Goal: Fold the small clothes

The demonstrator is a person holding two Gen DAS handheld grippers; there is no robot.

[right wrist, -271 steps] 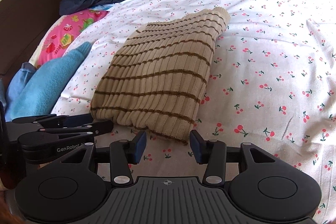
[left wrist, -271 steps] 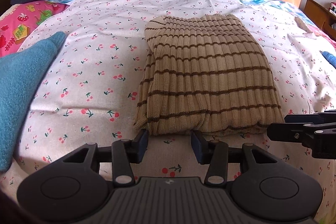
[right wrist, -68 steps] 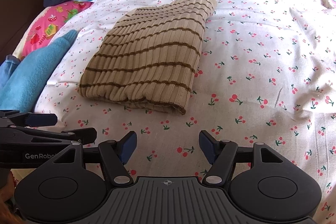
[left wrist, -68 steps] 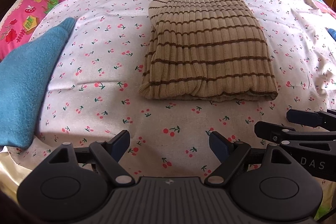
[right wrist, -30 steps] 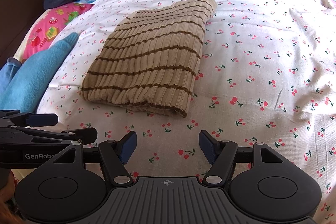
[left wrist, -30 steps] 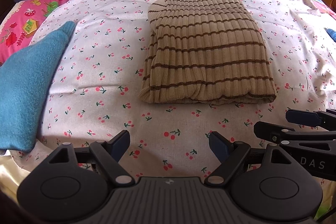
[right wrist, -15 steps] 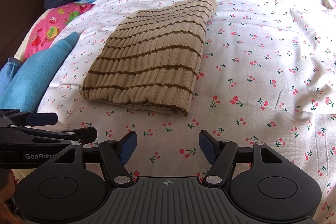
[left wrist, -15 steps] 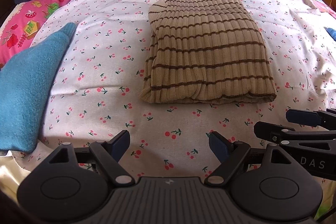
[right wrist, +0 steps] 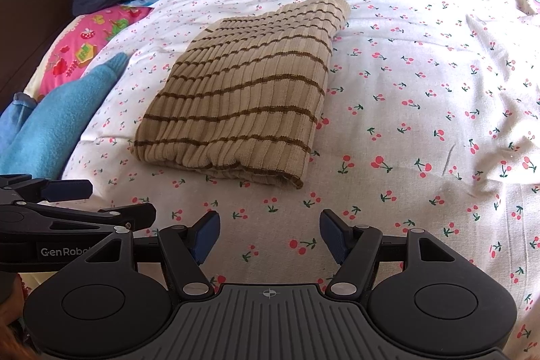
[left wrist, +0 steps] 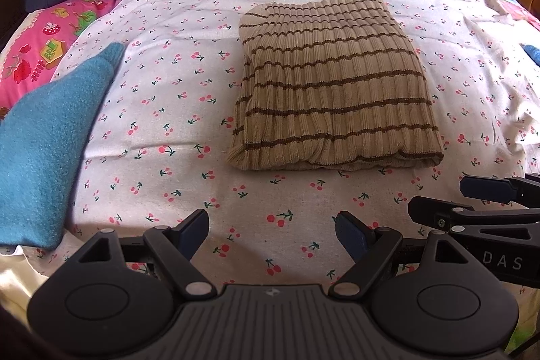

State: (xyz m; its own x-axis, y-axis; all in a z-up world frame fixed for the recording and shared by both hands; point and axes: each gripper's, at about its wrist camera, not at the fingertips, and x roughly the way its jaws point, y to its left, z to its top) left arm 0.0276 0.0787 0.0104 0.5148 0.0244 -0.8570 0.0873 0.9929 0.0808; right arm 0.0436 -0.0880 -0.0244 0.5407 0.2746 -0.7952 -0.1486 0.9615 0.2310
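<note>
Folded striped sweater unmoved, left tongs and right tongs still wide, empty

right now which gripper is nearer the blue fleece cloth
Left. The left gripper hangs open just right of the blue fleece cloth; the right gripper, also open, sits beyond it, on the side away from the cloth.

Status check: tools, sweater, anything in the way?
Left tool open, empty. Right tool open, empty. Sweater folded flat on bedsheet, untouched. Nothing between tools and sweater; blue cloth off left.
</note>
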